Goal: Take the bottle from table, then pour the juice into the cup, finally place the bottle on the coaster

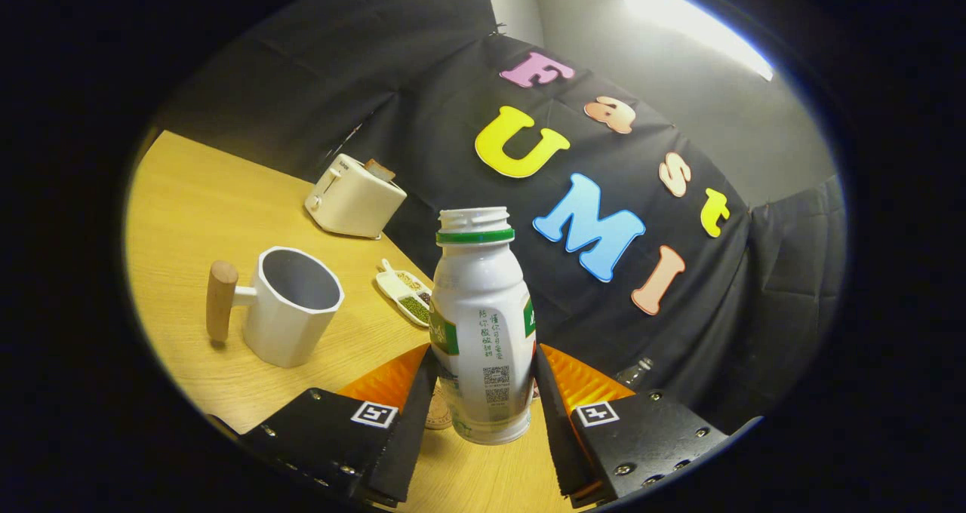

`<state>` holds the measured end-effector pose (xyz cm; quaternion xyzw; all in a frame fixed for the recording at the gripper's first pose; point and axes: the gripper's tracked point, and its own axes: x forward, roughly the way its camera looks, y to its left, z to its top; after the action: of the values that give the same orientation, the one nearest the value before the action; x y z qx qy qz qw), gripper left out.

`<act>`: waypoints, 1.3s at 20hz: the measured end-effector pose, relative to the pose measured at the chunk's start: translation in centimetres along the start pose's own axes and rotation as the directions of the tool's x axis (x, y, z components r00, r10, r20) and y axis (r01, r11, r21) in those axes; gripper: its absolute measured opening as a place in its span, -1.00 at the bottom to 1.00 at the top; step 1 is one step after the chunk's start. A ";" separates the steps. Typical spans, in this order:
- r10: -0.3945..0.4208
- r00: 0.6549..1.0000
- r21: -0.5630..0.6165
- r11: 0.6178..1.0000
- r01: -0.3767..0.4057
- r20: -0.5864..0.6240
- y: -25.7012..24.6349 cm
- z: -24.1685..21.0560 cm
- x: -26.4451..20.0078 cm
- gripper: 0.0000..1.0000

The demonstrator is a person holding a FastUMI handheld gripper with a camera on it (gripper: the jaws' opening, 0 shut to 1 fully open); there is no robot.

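The gripper [483, 392] holds the bottle [481, 332] between its two fingers, both pressing against the lower body of the container, so the jaws stand closed on it at roughly bottle width. The bottle is uncapped and upright relative to the fingers, and its base appears lifted clear of the table [189, 211]. The cup [290, 305], with a wooden handle, stands on the table to the left of the fingers, well apart from the bottle. A round object partly hidden behind the left finger may be the coaster [438, 415]; this cannot be confirmed. The pick-up step appears complete. Pouring and placement remain outstanding.
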<state>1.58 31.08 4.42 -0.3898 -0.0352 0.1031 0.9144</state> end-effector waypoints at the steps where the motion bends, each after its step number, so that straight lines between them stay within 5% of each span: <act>1: -0.005 1.000 -0.030 1.000 0.005 -0.003 0.2 0.0 0.1 0.42; 10: -0.064 0.998 -0.285 0.957 0.063 0.008 0.4 0.7 1.3 0.42; 26: -0.123 0.991 -0.581 0.803 0.132 0.055 0.4 2.2 1.8 0.41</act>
<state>2.94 33.30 5.61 -0.6471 -0.0978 0.0288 0.7555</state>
